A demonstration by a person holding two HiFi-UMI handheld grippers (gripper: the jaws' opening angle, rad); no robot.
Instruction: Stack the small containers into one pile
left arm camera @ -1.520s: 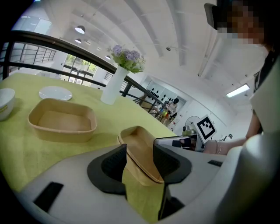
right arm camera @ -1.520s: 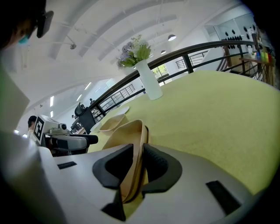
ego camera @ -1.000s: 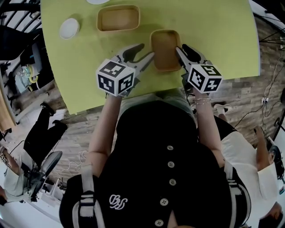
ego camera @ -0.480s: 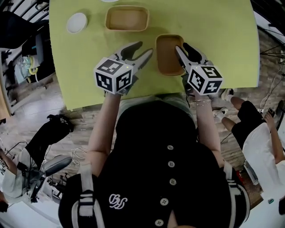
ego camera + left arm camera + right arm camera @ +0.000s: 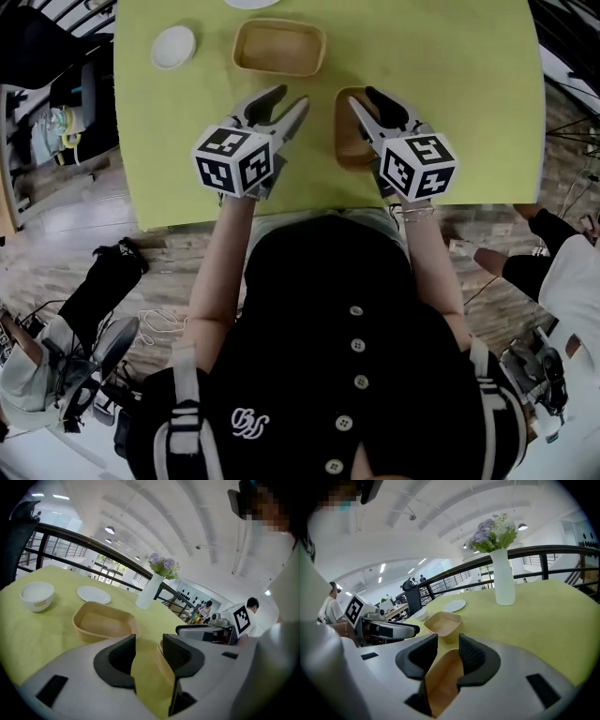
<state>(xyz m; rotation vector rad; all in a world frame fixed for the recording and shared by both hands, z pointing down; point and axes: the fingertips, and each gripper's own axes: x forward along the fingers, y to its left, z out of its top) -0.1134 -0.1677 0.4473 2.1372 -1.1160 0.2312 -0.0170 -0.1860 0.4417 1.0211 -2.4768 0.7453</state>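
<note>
Two tan rectangular containers stand on the yellow-green table [image 5: 450, 112]. The far container [image 5: 279, 47] [image 5: 104, 625] [image 5: 444, 623] stands alone. The near container [image 5: 345, 141] [image 5: 445, 677] lies under my right gripper [image 5: 364, 96] [image 5: 448, 641], which hides part of it. Those jaws have just been opening; they stand apart above its hollow and do not press on it. My left gripper [image 5: 289, 97] [image 5: 149, 641] hovers just left of the near container's rim [image 5: 162, 666]. Its jaws have just been closing a little, with only tablecloth showing between them.
A small white bowl [image 5: 173, 47] [image 5: 36, 596] and a white plate [image 5: 253, 3] [image 5: 93, 594] sit at the far left. A white vase with flowers [image 5: 504, 583] [image 5: 149, 590] stands beyond them. The table's near edge [image 5: 281, 211] is close to my body. People stand around on the floor.
My right gripper has moved left from the near container's right edge to over its hollow. My left gripper has drawn away from that container's left edge.
</note>
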